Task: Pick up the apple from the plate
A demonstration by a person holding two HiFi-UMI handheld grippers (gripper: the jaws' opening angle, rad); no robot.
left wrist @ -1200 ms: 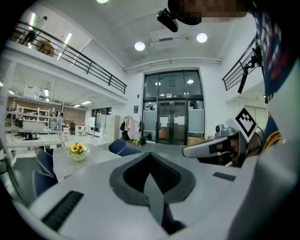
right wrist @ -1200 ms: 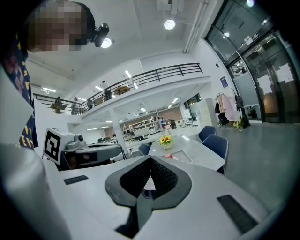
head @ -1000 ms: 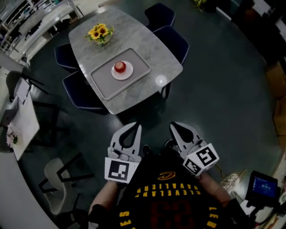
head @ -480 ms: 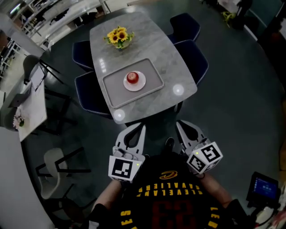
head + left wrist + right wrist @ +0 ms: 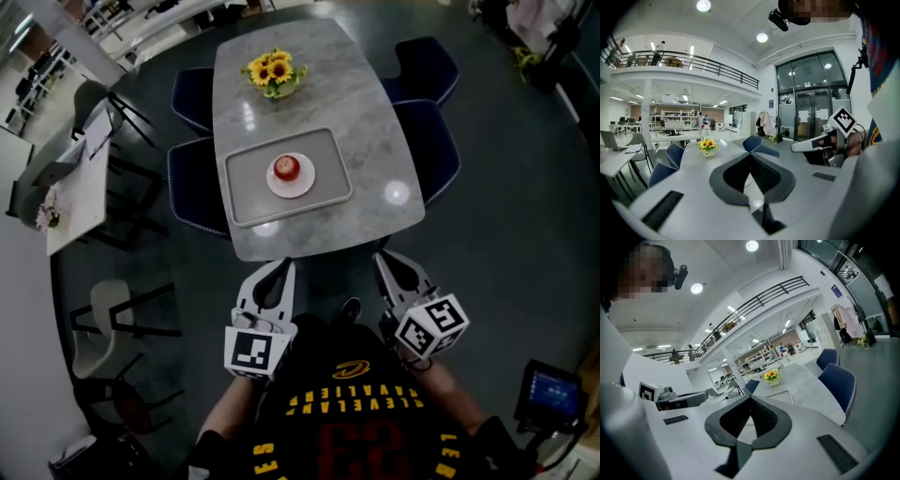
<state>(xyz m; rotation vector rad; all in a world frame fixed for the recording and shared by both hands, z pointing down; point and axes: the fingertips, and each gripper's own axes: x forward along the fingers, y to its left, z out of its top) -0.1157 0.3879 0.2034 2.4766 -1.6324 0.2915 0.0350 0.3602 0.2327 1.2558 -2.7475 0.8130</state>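
Apple (image 5: 287,169) on plate (image 5: 305,184); left gripper (image 5: 283,269), right gripper (image 5: 384,260) closed, empty

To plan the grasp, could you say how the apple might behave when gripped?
The apple looks round, so it may roll or slip when squeezed. It is probably firm. Its small plate might shift if nudged.

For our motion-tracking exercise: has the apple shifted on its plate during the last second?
No. The apple sits at the middle of the plate, which lies central in the tray, just as before.
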